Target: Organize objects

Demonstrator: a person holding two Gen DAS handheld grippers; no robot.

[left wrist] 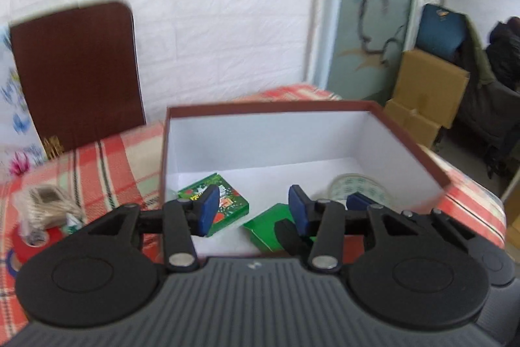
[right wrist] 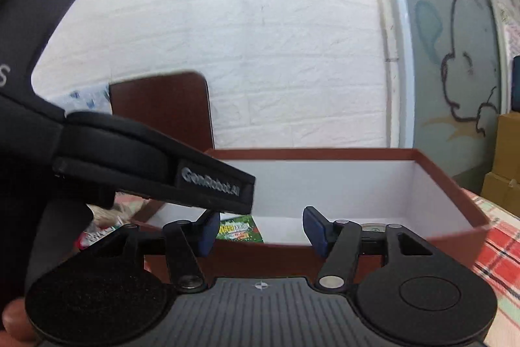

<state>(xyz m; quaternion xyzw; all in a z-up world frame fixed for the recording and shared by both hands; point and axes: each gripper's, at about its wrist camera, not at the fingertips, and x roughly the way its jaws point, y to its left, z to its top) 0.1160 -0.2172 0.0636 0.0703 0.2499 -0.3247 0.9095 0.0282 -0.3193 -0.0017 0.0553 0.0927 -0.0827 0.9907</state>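
Note:
An open brown box with a white inside stands on the red plaid tablecloth. Inside lie a green patterned packet, a plain green packet and a clear tape roll. My left gripper is open and empty over the box's near edge. My right gripper is open and empty just short of the box; its pad also shows in the left wrist view. The left gripper's body crosses the right wrist view.
Left of the box lie a bundle of pale sticks, a red tape roll and a blue roll. A brown board leans on the white brick wall. Cardboard boxes stand at the right.

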